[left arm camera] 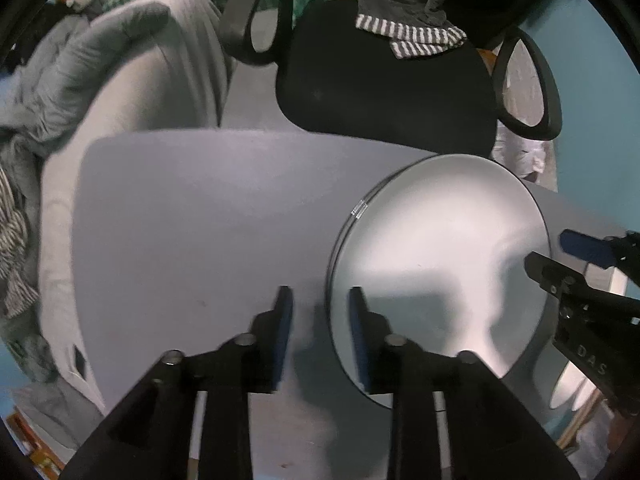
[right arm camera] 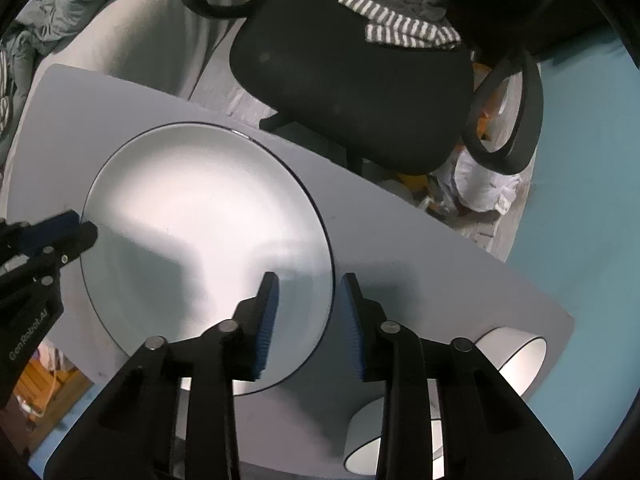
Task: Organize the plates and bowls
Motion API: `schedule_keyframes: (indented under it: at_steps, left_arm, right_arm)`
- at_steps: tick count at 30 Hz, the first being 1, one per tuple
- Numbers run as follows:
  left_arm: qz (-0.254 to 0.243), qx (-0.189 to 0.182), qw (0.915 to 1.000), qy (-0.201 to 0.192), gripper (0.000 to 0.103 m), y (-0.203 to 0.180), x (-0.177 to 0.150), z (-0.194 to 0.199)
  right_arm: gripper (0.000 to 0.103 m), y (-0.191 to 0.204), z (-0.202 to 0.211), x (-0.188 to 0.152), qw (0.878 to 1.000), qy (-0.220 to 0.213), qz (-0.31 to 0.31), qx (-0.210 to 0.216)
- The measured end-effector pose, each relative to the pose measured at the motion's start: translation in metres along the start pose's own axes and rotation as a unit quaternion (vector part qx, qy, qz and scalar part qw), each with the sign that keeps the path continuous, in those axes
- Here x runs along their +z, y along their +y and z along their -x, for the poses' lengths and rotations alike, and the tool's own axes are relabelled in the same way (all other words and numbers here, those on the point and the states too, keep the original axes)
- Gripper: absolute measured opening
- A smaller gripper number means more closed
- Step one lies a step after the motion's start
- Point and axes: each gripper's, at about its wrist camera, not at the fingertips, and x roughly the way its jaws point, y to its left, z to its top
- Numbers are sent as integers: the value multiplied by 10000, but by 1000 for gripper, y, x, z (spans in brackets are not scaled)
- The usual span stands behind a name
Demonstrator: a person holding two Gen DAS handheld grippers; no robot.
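A large white plate with a thin dark rim point(right arm camera: 200, 232) lies flat on the small grey table point(right arm camera: 420, 264); it also shows in the left wrist view point(left arm camera: 440, 264). My left gripper point(left arm camera: 320, 320) is open, its jaws on either side of the plate's left rim. My right gripper point(right arm camera: 306, 316) is open, its jaws on either side of the plate's right rim. Each gripper shows at the opposite rim in the other view, the left one point(right arm camera: 68, 232) and the right one point(left arm camera: 560, 256). Two white bowls point(right arm camera: 516, 356) point(right arm camera: 384, 440) sit at the table's near right.
A black office chair point(right arm camera: 352, 80) with a grey and striped cloth point(right arm camera: 408, 28) draped on it stands just behind the table. A grey sofa with crumpled bedding point(left arm camera: 120, 68) is at the back left. The floor to the right is turquoise point(right arm camera: 580, 200).
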Motion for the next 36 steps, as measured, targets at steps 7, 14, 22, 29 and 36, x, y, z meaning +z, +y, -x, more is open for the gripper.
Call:
schedule_keyframes:
  at_steps: [7, 14, 22, 29, 36]
  left_arm:
    - [-125, 137, 9997, -169, 39, -2, -2, 13]
    - [-20, 186, 9985, -517, 56, 4, -11, 38]
    - [129, 113, 9963, -845, 58, 13, -32, 75]
    - [7, -97, 9941, -1084, 65, 8, -54, 109]
    - [-283, -55, 9897, -1402, 69, -4, -80, 138]
  right_arm:
    - [52, -9, 12, -3, 9993, -272, -250, -89]
    - [64, -14, 40, -9, 9966, -704, -364, -209]
    - [65, -18, 73, -29, 9919, -1130, -517, -249]
    - [66, -9, 103, -58, 9869, -1497, -513, -324]
    - [66, -14, 129, -91, 9804, -1798, -770, -233]
